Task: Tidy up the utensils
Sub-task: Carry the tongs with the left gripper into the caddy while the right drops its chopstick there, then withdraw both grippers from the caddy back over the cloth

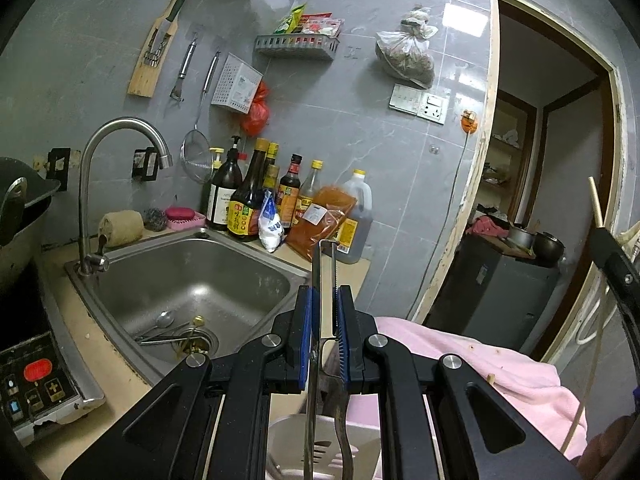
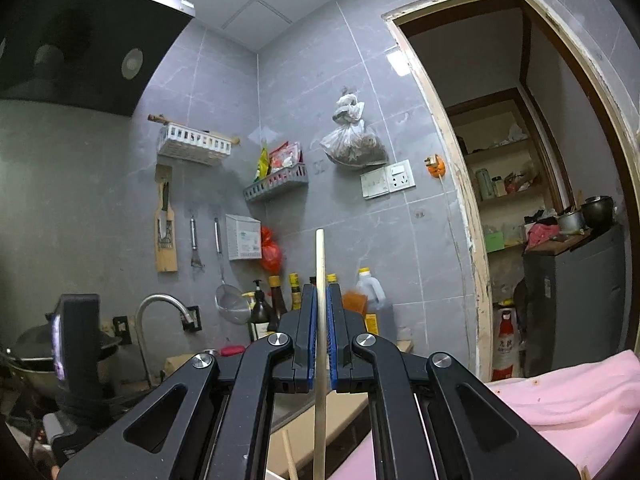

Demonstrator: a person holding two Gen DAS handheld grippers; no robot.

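Between the left gripper's [image 1: 325, 312] nearly closed blue pads stood a flat metal utensil [image 1: 326, 292], pinched upright, its slotted end hanging below over a white holder [image 1: 288, 440]. The right gripper [image 2: 320, 320] clamped a wooden chopstick [image 2: 320, 264] upright likewise. Each piece would best be lowered straight and released only once seated; more cutlery lay in the sink [image 1: 240, 280] beyond.
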